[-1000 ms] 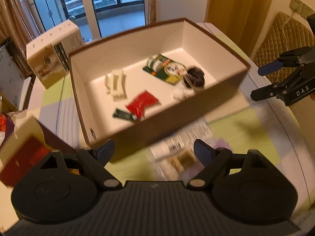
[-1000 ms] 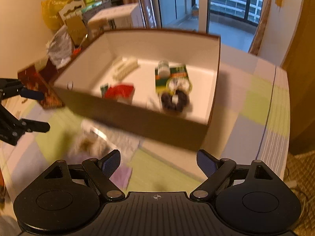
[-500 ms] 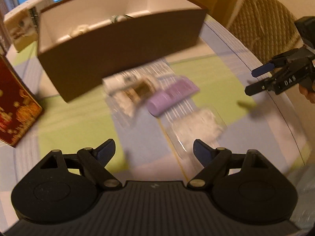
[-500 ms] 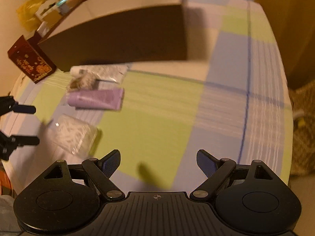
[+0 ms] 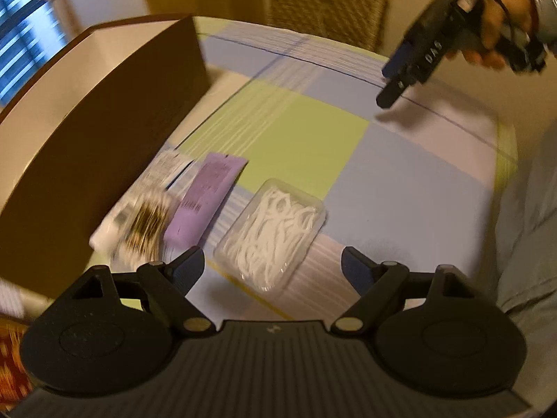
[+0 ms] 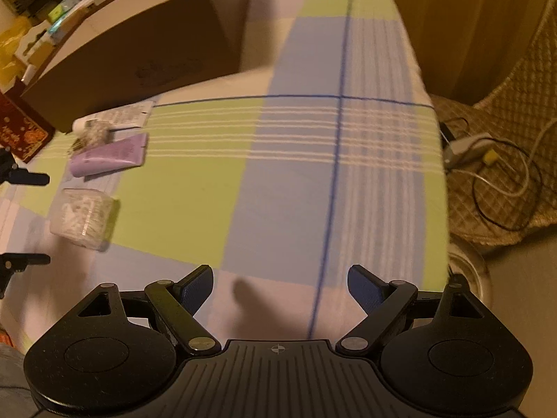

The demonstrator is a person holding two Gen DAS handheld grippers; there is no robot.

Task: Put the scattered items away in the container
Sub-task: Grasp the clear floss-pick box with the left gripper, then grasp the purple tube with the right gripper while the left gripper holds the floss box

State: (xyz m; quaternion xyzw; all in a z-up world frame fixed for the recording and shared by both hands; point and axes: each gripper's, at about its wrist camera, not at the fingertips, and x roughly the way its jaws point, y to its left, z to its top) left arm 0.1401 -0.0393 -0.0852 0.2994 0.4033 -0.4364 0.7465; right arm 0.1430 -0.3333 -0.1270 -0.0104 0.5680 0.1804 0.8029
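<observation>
A clear plastic case of white floss picks (image 5: 273, 235) (image 6: 81, 214) lies on the checked tablecloth. My left gripper (image 5: 273, 266) hovers open just above its near end, jaws wide and empty. Beside the case lie a purple tube (image 5: 205, 198) (image 6: 108, 156) and a clear packet with a brown-and-white pattern (image 5: 139, 223) (image 6: 99, 127). The brown box (image 5: 104, 160) (image 6: 139, 55) stands behind them. My right gripper (image 6: 280, 284) (image 5: 393, 85) is open over bare cloth to the right, held by a hand (image 5: 501, 21).
A red patterned box (image 6: 21, 132) sits left of the brown box. The table's right edge (image 6: 438, 174) drops to a woven mat with white cables (image 6: 487, 160). A person's grey clothing (image 5: 529, 244) is close at the near right.
Both grippers have pulled back from above the brown box and sunk toward the tablecloth. The left one has rolled and now sits over the floss case; the box interior is out of sight.
</observation>
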